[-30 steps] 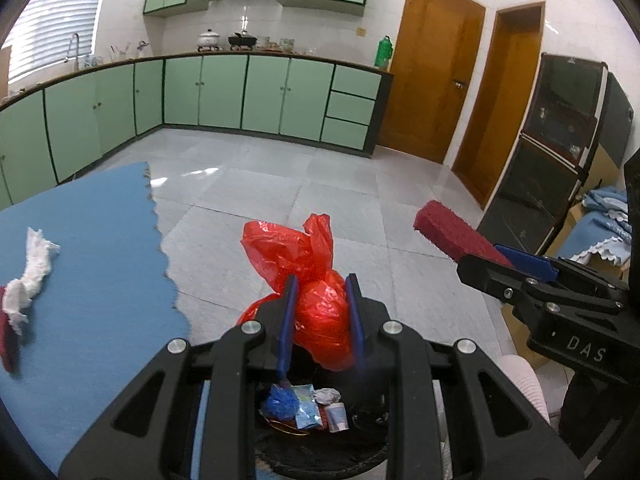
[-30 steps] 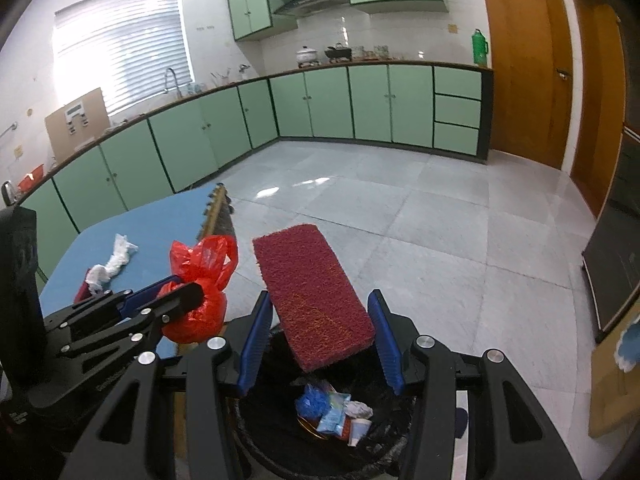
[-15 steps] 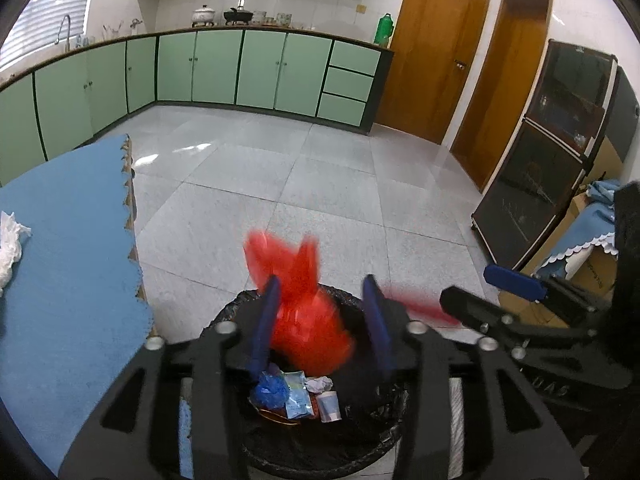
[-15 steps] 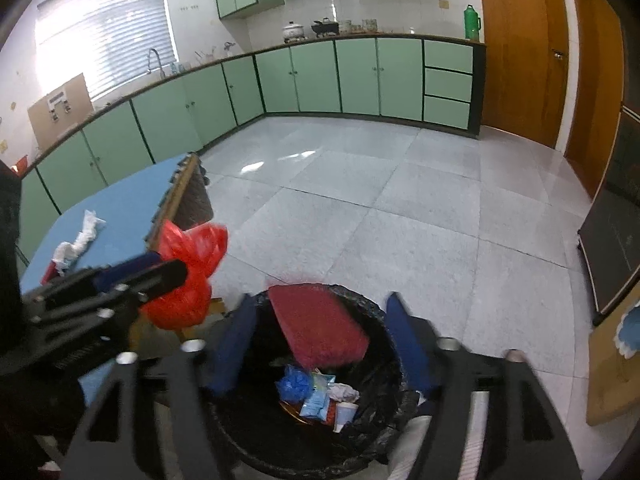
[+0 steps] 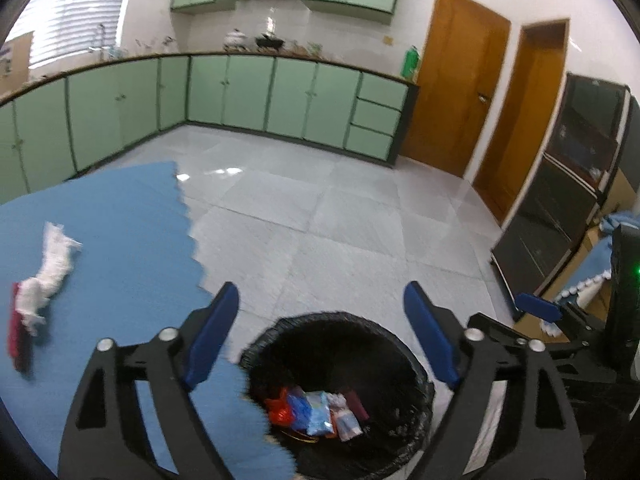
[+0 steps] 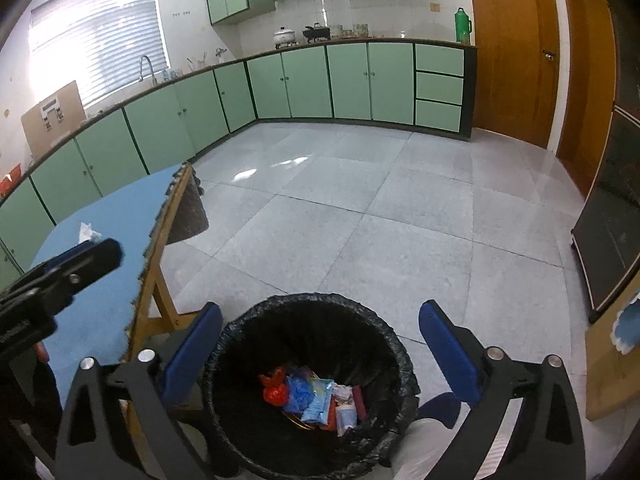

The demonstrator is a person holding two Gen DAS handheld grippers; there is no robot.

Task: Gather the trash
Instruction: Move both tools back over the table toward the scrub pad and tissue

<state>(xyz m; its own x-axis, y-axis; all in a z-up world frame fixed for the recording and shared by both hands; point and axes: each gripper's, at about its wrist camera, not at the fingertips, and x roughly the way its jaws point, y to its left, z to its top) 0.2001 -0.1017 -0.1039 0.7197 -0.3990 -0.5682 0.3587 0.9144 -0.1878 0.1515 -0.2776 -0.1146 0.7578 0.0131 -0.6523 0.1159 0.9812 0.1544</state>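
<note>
Left gripper (image 5: 320,334) and right gripper (image 6: 320,346) both gape wide with nothing between the pads, jaws just opened, each hanging over the black-lined bin (image 6: 240,344) at lower centre of frame; red bag (image 6: 274,394) and dark red pad (image 6: 359,400) lie inside on the wrappers. Left to collect: crumpled white tissue (image 5: 46,276) and a red strip (image 5: 16,340) on the blue table (image 5: 120,220), far left. Risks, as I judge them: the left gripper clipping the bin rim or liner on the swing back, and the limp tissue slipping a loose pinch.

Left hand-held gripper (image 5: 320,338) and right hand-held gripper (image 6: 320,344), jaws just opened wide, empty, angled downward
</note>
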